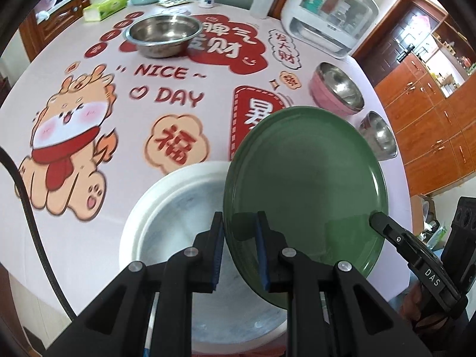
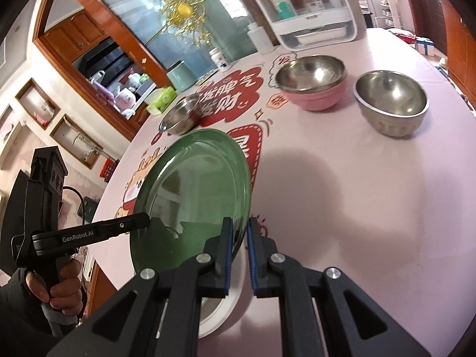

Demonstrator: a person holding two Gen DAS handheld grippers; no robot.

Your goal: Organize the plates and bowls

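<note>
**Green plate in the air, bowls mostly unsorted**

Both tongs have hold of the same green plate (image 1: pixel 303 184). The left gripper (image 1: pixel 239 250) is closed down on the plate's near-left rim, pads on either side of the edge. The right gripper (image 2: pixel 238 255) is pinched nearly all the way on the opposite rim, w/ the edge running between its blue pads. The plate is tilted and lifted clear of the table (image 1: pixel 119 202), sitting partly above the white plate (image 1: pixel 166 208) that lies flat near the table's front edge.

Judging progress: early to mid. The plates look abt to become 1 stack, green onto white, but the green one isn't down yet and overlaps only the white plate's right side from the left wrist view.

Bowls: the pink bowl (image 2: pixel 315 98) already has a steel bowl (image 2: pixel 309 71) nested in it, so that pair seems done. 2 more are loose: a steel bowl w/ ribbed sides (image 2: pixel 391 104) just beside the pink one, and a wide shallow steel bowl (image 1: pixel 163 34) well apart, toward the far side (near the tissue box (image 1: pixel 104 4)).

Left, as I read it: centre and lower the green plate, let go w/ both, then gather the 2 loose bowls.
</note>
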